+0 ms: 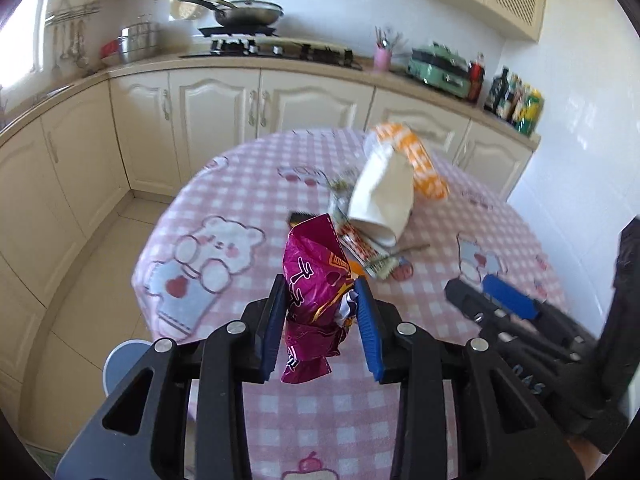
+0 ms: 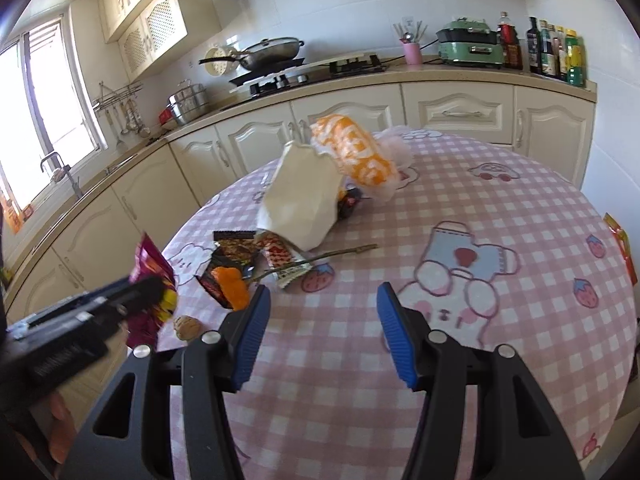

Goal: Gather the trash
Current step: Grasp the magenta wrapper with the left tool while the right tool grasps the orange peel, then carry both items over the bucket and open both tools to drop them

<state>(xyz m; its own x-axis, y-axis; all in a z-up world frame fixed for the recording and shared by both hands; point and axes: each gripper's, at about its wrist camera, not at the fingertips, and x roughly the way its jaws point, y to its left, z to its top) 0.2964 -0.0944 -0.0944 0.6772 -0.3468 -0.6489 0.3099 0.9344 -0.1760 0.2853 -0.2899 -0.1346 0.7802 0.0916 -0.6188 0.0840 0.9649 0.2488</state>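
My left gripper [image 1: 320, 292] is shut on a magenta foil snack wrapper [image 1: 316, 280] and holds it above the near left part of the round table [image 1: 248, 184]. The wrapper also shows in the right wrist view [image 2: 150, 268]. My right gripper [image 2: 322, 304] is open and empty over the table's near middle. Ahead of it lies a trash pile: a white paper bag [image 2: 300, 200], an orange and white plastic bag [image 2: 352, 152], dark and red snack wrappers [image 2: 236, 248], an orange peel [image 2: 232, 284], a twig [image 2: 320, 258] and a walnut [image 2: 186, 326].
The table has a pink checked cloth with bear prints. Cream kitchen cabinets [image 2: 240, 140] and a counter with a stove and pan [image 2: 272, 56] curve behind it. An orange packet [image 2: 622, 240] hangs at the table's right edge. A blue stool [image 1: 124, 364] stands at lower left.
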